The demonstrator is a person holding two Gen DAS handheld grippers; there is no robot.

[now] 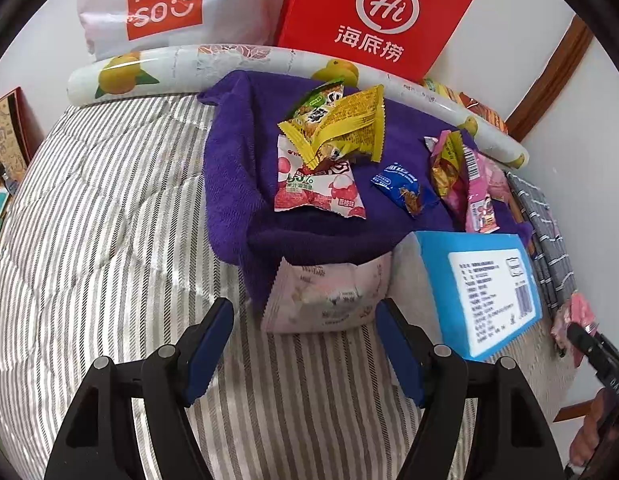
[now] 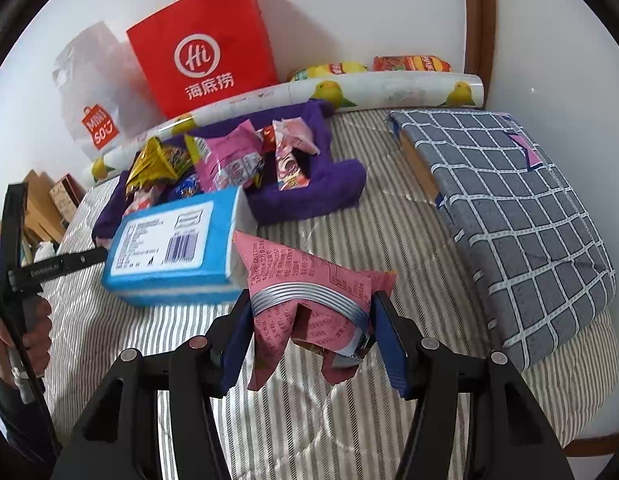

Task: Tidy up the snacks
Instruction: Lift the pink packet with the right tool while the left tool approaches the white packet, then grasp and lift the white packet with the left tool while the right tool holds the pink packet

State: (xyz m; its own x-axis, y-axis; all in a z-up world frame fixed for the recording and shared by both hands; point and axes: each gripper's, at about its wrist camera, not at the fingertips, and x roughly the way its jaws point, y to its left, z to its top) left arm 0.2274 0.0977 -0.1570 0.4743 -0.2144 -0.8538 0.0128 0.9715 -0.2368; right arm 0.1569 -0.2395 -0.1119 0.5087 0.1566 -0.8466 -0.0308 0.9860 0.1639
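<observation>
Fuzzy matt purple towel, plush pile. Glossy crinkled plastic snack wrappers on it. Quilted striped cloth bedspread, soft, matt. Smooth blue cardboard box with paper label. Shiny rolled film with lemon print. Matt red paper bag. Pink crinkly packet, semi-gloss. Checked grey cotton cloth. Varnished wood trim.

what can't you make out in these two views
- Pale pink packet, left wrist view: its top is tucked under the purple towel.
- Label print on the blue box, both views: too small.
- Front of the pink packet in the right gripper: crumpled, facing away.
</observation>
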